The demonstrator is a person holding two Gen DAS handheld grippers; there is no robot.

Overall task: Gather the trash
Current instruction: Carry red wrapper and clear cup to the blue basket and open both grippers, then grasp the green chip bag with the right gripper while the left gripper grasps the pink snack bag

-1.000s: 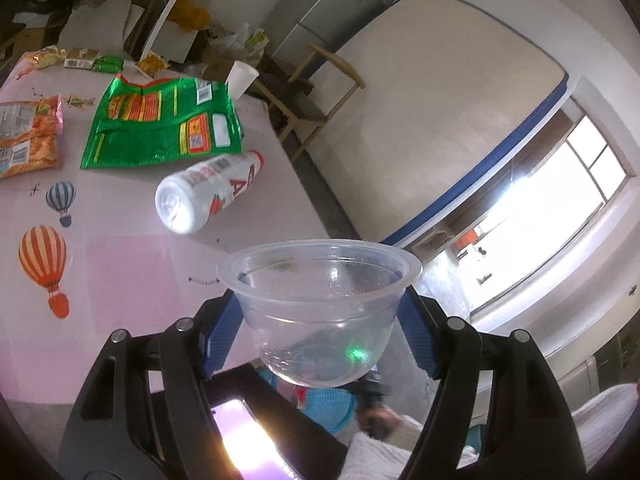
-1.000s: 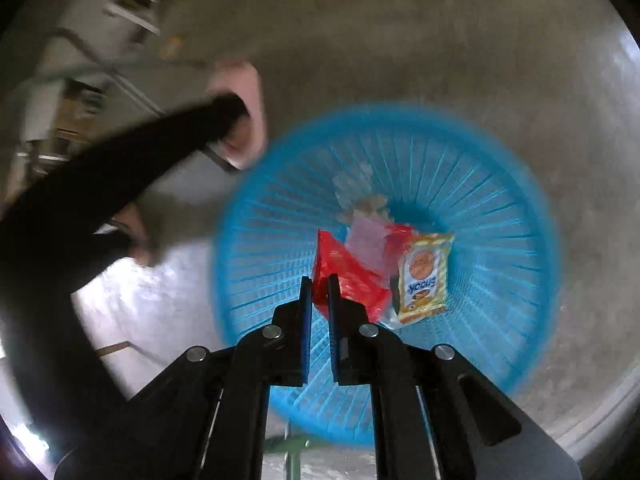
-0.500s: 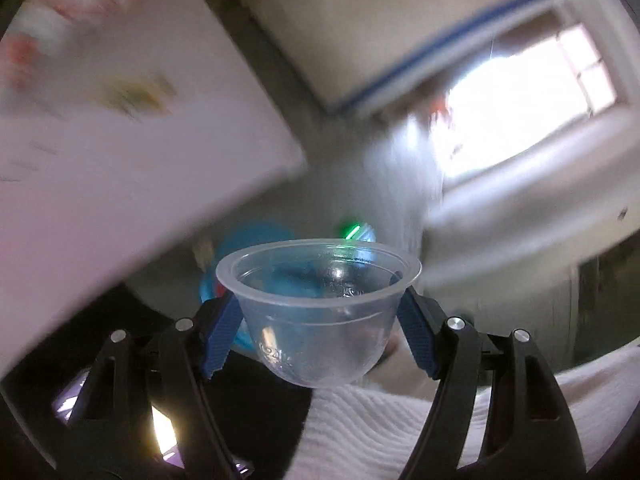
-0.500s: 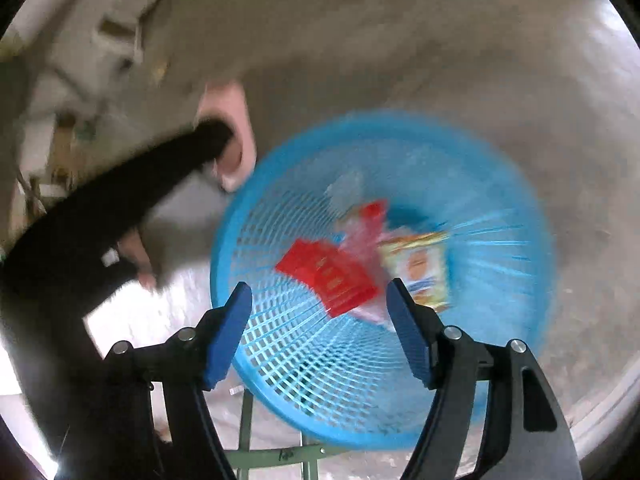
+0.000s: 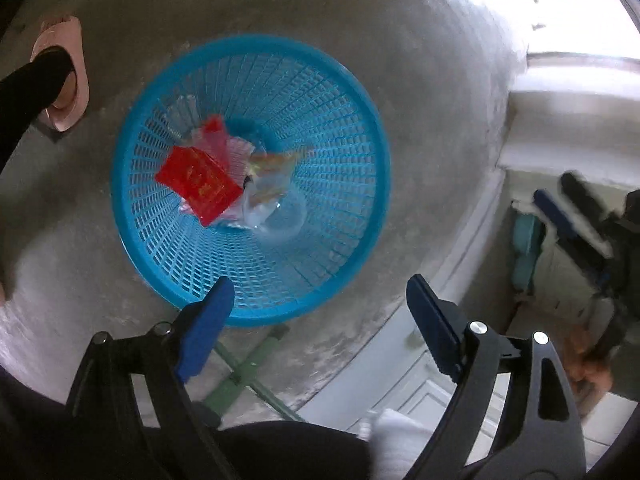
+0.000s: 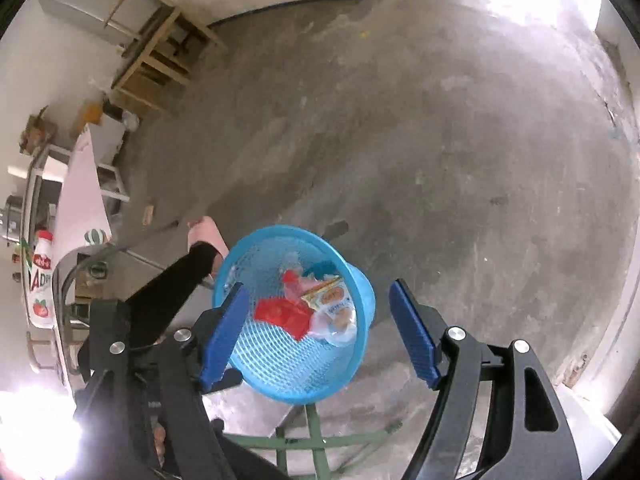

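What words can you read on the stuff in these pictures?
"AD", big red letters cut off at the edge: on the white bottle lying on the table at the left.
Gold print on the red packet in the blue basket: too blurred to read.
Blue lettering on the yellow snack wrapper in the basket: too small to read.
Nothing else carries readable text.

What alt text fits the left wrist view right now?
The left gripper, jaws opening with nothing between them, points down at a blue mesh basket on a concrete floor. Inside lie a red packet and a clear plastic cup.
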